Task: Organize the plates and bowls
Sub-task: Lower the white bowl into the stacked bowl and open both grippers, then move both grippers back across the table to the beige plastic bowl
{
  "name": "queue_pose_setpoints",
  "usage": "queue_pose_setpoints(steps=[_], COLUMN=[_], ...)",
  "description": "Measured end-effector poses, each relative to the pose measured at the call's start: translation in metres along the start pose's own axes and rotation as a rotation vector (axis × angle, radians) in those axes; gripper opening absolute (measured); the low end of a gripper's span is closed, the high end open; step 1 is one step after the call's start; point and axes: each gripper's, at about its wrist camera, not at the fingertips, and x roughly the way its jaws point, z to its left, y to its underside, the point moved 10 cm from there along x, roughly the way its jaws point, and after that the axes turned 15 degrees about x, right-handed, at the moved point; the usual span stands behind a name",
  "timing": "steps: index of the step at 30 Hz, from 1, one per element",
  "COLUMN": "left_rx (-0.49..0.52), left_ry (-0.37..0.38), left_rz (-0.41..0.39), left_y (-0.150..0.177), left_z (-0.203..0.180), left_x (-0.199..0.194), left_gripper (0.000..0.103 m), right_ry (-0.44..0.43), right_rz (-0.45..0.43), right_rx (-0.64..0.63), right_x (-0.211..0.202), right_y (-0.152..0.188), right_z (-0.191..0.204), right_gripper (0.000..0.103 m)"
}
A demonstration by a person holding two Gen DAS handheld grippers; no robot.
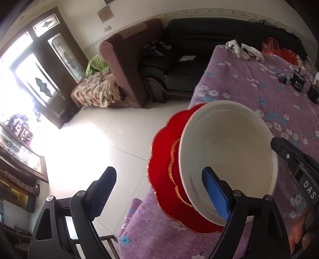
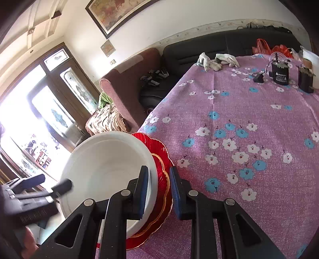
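The room had a pale tiled floor (image 1: 95, 143), washed out by strong daylight from a dark-framed glass door (image 1: 45, 65). A brown armchair (image 1: 127, 59) stood beside a black sofa (image 1: 199, 45) along the white wall. A framed painting (image 2: 117, 14) hung above them.
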Motion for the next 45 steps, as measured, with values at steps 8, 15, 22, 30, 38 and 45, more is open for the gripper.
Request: queue_pose_setpoints(steps=[8,15,22,30,38,45], left_rx=[-0.222,-0.285,-0.138,0.059,0.172,0.217], left_ry=[0.383,0.242,0.158,0.264,0.362,0.39], left_rz=[-0.04,-0.091,-0.212,-0.258,-0.155,-0.126], left_y=[-0.002,0.003,-0.025,-0.066,-0.087,-0.132], left_z=[0.019,0.051,-0.002,-0.15,-0.275,-0.335], left_x=[-0.005,-0.027,-0.083,-0.104,-0.081,-0.083], left_gripper=[0.087,0.087,0.087,0.091,0.091,0.091], right_ry=[-0.018,-0.047,-0.024,0.074,0.17,0.207], right_rz=[-0.054,-0.101,-0.166,-0.291,-0.371,-0.389], right_rx=[0.017,0.049,0.045,0.138,0.248,0.288], right_x=[-0.011,-0.026,-0.054,-0.133,-0.221,-0.281], right_y=[-0.011,-0.022,-0.038,-0.081,-0.111,-0.159], right_z=[-0.004,-0.007,-0.021,-0.121,-0.235,-0.299], right_gripper=[0.025,0.025,0.025,0.024,0.024,0.024])
